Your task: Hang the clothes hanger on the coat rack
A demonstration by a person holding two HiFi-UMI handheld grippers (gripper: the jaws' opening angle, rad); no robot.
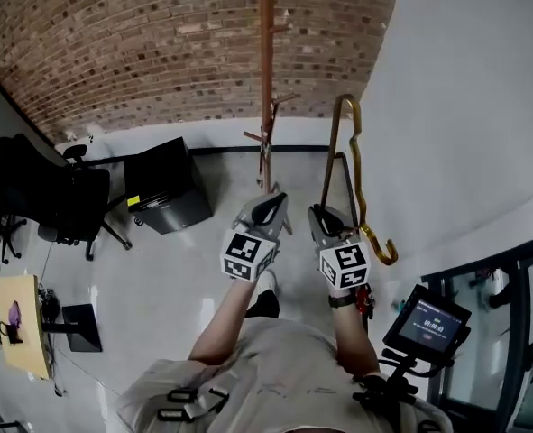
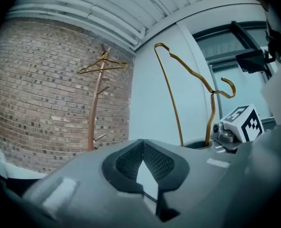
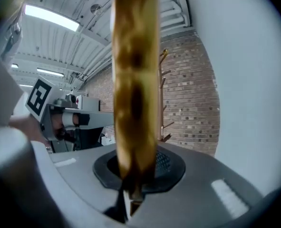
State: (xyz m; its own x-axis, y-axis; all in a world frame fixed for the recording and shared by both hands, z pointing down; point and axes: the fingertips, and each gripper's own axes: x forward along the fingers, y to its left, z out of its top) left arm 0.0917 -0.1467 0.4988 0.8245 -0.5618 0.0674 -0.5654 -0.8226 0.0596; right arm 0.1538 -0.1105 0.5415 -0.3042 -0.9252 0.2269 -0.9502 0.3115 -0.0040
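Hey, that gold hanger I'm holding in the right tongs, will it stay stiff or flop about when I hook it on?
Probably stiff: the hanger holds its shape standing upright from the right tongs, gripped at one spot only. Likely light, being a thin open frame. Its glossy finish may let it pivot in the grip.

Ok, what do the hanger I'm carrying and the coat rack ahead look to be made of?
Hanger: probably metal, a thin bent rod with a glossy gold or brass-coloured finish that catches light along its curves. Whether it is coated, I cannot tell.
Coat rack: looks like wood, reddish-brown and fairly matt, a straight pole with short angled pegs. The grain is too small to confirm.
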